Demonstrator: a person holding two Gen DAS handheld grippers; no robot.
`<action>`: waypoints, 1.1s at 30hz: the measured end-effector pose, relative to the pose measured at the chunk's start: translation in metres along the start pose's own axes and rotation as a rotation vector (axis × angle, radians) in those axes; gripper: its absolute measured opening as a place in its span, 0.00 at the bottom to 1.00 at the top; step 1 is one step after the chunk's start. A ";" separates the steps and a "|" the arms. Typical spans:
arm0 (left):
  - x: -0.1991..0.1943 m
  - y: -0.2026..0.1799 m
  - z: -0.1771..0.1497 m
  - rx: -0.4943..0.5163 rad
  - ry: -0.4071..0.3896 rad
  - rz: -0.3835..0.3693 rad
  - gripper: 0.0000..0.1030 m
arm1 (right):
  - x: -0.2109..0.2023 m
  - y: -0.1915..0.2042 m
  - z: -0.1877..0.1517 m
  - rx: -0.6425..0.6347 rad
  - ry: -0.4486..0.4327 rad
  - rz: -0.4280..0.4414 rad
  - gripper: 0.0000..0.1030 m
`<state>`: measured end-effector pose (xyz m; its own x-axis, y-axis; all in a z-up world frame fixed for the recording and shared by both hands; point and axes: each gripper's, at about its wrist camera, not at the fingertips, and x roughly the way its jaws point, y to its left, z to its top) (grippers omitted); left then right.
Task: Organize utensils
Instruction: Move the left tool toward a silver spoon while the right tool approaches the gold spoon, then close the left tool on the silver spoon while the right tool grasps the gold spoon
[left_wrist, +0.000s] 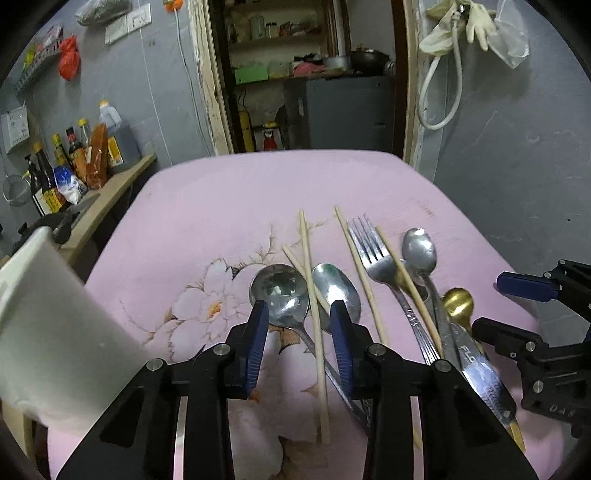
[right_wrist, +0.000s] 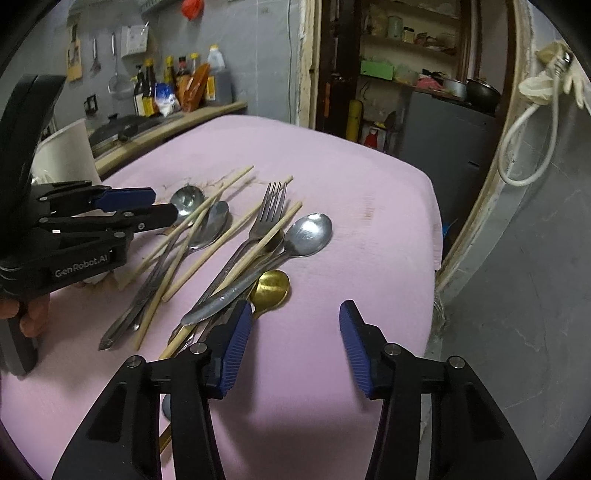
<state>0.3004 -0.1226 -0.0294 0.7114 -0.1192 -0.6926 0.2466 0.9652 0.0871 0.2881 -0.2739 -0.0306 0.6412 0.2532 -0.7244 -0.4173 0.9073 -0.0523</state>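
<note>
The utensils, a loose heap of steel spoons, a steel fork, a gold-coloured spoon and pale wooden chopsticks, lie on the pink flowered tablecloth (left_wrist: 207, 192), crossing one another.

Nearest in the left wrist view, the left gripper (left_wrist: 300, 317) points steeply down at 6 o'clock, its blue-padded jaws part-way apart and straddling the neck of the large round steel ladle-spoon (left_wrist: 279, 291) and 1 wooden chopstick (left_wrist: 314, 295). The pads do not visibly press on either, so I judge nothing is grasped. The oval steel spoon (left_wrist: 341, 284) sits partly behind the right pad.

At 3 o'clock the right gripper (right_wrist: 295, 325), likewise tilted down, hangs with jaws apart over bare cloth, its left pad just beside the gold-coloured spoon (right_wrist: 271, 286) and a steel knife blade (right_wrist: 218, 301). It holds nothing.

Further off lie the steel fork (left_wrist: 369, 243) and a small steel spoon (left_wrist: 419, 249). A white cup (right_wrist: 68, 155) stands at 9 o'clock in the right view, probably the place for sorted pieces.

Handling: the steel is stiff, smooth and likely slippery, so pinch the handles, not the bowls. The chopsticks are light and will roll, so take them mid-length. Lifting 1 piece may drag its neighbours.
</note>
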 end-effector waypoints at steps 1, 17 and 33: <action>0.003 0.002 0.000 -0.001 0.005 0.000 0.29 | 0.003 0.000 0.002 -0.001 0.004 0.003 0.45; 0.015 0.017 0.001 -0.044 0.064 -0.018 0.18 | 0.013 0.000 0.007 0.002 0.012 0.005 0.45; 0.036 0.058 0.009 -0.246 0.109 -0.208 0.15 | 0.021 0.005 0.007 0.003 0.013 0.030 0.42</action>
<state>0.3463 -0.0730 -0.0433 0.5846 -0.3071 -0.7510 0.2035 0.9515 -0.2307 0.3041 -0.2621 -0.0407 0.6196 0.2760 -0.7348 -0.4345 0.9002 -0.0282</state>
